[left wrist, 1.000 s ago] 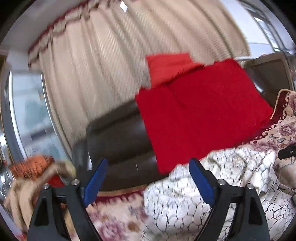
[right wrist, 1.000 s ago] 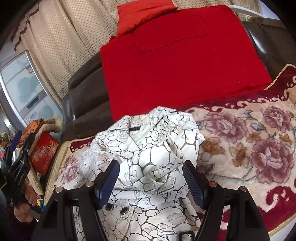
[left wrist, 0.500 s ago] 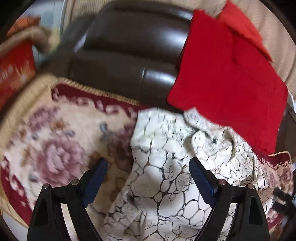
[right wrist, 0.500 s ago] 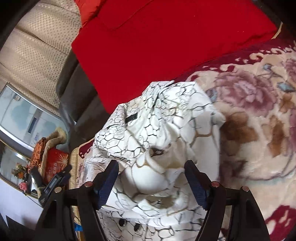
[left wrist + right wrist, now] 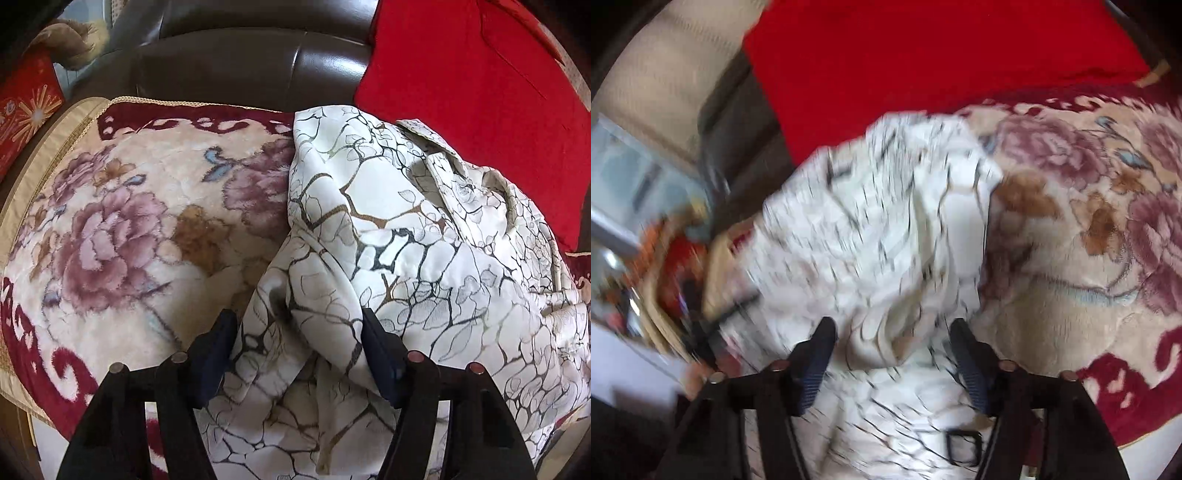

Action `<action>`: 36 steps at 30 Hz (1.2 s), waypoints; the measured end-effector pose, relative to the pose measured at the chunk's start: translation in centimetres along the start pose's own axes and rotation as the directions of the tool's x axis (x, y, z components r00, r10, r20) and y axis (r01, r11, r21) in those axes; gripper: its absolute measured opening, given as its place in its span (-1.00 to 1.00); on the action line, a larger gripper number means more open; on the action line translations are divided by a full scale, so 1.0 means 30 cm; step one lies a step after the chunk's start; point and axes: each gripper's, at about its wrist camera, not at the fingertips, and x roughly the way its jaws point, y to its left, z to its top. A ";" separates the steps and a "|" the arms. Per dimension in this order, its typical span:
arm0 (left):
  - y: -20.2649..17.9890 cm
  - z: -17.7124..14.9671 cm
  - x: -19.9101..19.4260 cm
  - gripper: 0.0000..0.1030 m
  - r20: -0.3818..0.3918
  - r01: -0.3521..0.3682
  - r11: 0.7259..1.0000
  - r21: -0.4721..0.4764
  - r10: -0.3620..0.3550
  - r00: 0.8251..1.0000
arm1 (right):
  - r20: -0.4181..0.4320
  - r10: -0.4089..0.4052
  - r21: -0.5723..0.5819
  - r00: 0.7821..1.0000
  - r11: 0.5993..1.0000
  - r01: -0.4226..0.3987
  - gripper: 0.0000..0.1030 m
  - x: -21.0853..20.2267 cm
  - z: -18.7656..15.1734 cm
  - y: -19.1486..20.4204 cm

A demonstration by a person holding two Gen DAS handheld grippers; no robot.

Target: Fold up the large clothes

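Observation:
A cream coat with a dark crackle print [image 5: 424,266] lies crumpled on a floral blanket [image 5: 122,229] over the sofa seat. My left gripper [image 5: 297,343] is open, with a fold of the coat lying between its blue pads. In the right wrist view the coat [image 5: 879,229] is blurred by motion. My right gripper [image 5: 892,350] is open over the coat's near part, with cloth between its pads. A black buckle [image 5: 964,446] shows on the coat below it.
A red cover [image 5: 472,92] drapes the dark leather sofa back [image 5: 236,55]. A red box [image 5: 26,107] and a brown bundle [image 5: 70,44] sit past the sofa's left end. The blanket's maroon border [image 5: 1137,384] runs along the seat's front edge.
Both grippers have tilted down and dropped close to the coat. Both stay open. The right view is now blurred from fast motion.

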 end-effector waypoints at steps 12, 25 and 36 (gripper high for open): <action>0.040 -0.001 -0.060 0.28 0.025 0.018 1.000 -0.022 -0.017 1.000 | -0.058 -0.171 -0.139 0.984 0.977 0.161 -0.83 0.169 0.102 0.146; 0.013 0.002 -0.073 0.27 0.037 -0.095 0.994 0.052 0.093 0.995 | 0.052 -0.239 -0.148 0.970 0.958 0.244 -0.53 0.227 0.102 0.031; 0.017 -0.013 -0.093 0.28 0.036 -0.132 0.989 0.065 0.130 0.991 | 0.271 -0.153 -0.212 0.950 0.954 0.214 0.17 -0.008 0.027 0.133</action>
